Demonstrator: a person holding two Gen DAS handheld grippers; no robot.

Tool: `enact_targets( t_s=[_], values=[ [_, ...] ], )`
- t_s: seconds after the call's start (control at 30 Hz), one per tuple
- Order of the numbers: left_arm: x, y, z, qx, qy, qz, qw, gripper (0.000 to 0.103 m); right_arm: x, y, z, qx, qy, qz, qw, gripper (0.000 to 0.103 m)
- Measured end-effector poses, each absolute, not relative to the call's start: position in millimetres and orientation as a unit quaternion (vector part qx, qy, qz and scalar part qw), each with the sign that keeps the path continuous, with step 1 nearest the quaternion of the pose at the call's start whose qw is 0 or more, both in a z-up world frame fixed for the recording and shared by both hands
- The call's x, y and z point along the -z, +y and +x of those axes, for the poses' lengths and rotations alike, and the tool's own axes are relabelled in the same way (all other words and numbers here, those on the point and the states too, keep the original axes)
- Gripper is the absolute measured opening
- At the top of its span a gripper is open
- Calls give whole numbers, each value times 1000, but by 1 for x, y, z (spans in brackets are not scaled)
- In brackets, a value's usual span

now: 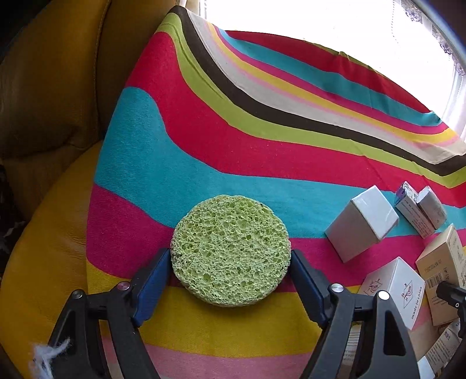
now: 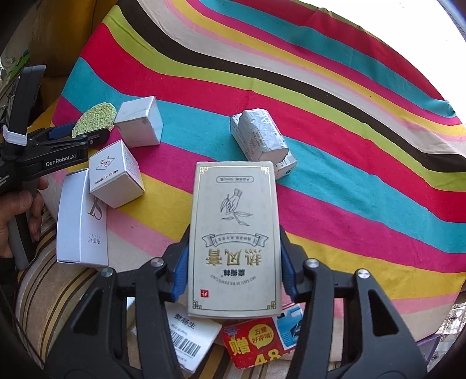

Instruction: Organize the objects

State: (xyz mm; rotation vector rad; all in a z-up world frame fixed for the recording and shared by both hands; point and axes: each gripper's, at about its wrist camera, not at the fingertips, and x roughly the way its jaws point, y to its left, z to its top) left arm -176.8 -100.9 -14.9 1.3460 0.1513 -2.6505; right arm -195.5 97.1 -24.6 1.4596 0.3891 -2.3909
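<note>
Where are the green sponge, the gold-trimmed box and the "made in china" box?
green sponge (image 1: pixel 230 250), left wrist view, centre of top face.
gold-trimmed box (image 2: pixel 234 239), right wrist view, middle of printed face.
"made in china" box (image 2: pixel 112 167), right wrist view, printed side.

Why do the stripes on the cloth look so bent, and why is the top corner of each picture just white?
Left wrist view: the fisheye lens curves the striped cloth, and window daylight blows out the top right to white; the green sponge stays sharp. Right wrist view: same bending, a smaller white patch at the right edge, crisp print on the grey box, dark corners from the lens rim.
</note>
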Motion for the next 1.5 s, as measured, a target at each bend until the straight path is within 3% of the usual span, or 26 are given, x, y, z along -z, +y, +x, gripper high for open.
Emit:
enact_targets(
  t_s=[0.8,1.5],
  values=[
    [-33,-86,-112,932,68,337,111,80,-20,181,-145,912,17,403,74,55],
    [-61,25,-46,950,52,307,-6,80,-7,284,-51,912,-27,408,-25,55]
  ],
)
